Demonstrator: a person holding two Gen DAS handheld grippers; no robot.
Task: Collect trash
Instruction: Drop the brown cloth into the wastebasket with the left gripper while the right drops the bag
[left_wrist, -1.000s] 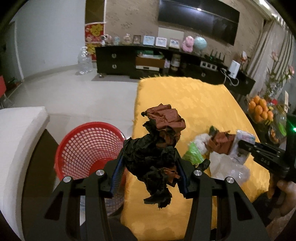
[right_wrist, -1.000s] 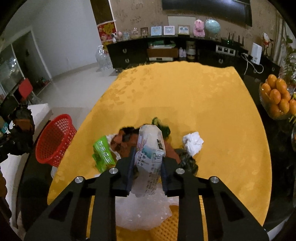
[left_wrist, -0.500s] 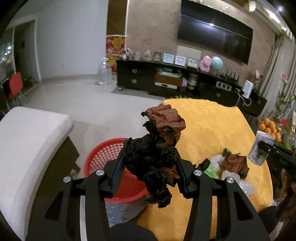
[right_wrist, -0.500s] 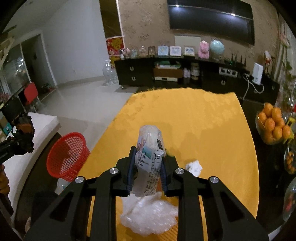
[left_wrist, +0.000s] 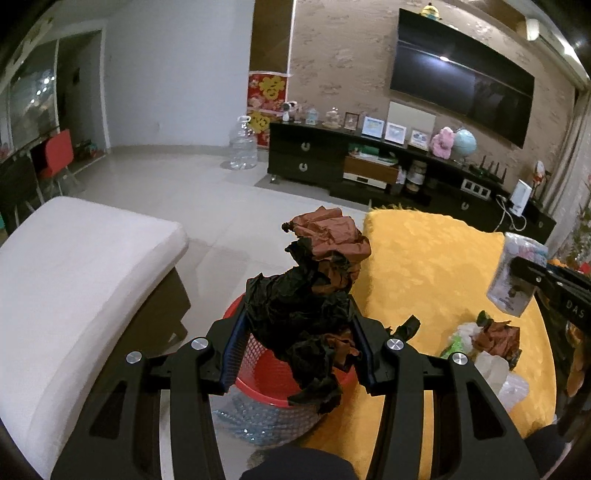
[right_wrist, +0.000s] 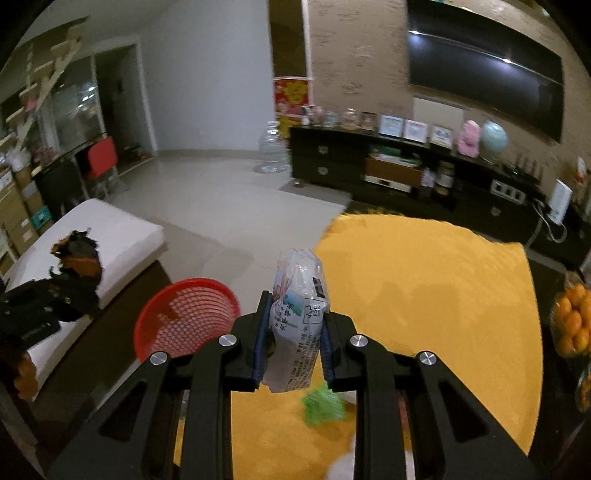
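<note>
**Ana:** Left gripper (left_wrist: 295, 347) first. What is it carrying in its own view?

**Ben:** It is clamping a crumpled wad of black and brown paper (left_wrist: 314, 295) between both fingers, low on the wad, so the brown top is sticking up past the tips. The red mesh basket (left_wrist: 258, 380) is sitting on the floor right below, off the near left edge of the yellow tablecloth (left_wrist: 424, 266).

**Ana:** How is that wad going to behave?

**Ben:** My guess is light and springy, nothing fragile. Loose flaps are hanging under the fingers, so it may snag on a pad rather than drop cleanly. More trash (left_wrist: 491, 339) is lying near the cloth's near right edge.

**Ana:** And in the right wrist view?

**Ben:** The right gripper (right_wrist: 293, 332) is pinching a printed plastic packet (right_wrist: 297, 317) upright, narrow grip, fingers pressing its middle. The packet is hovering over the left edge of the tablecloth, with the basket lower left of it on the floor. The image is a bit blurred.

**Ana:** Handling?

**Ben:** Film looks slick and soft, probably nearly weightless; a mid-body squeeze seems right, since an end would just fold. A green wrapper (right_wrist: 321, 406) is lying on the cloth under the gripper.
</note>
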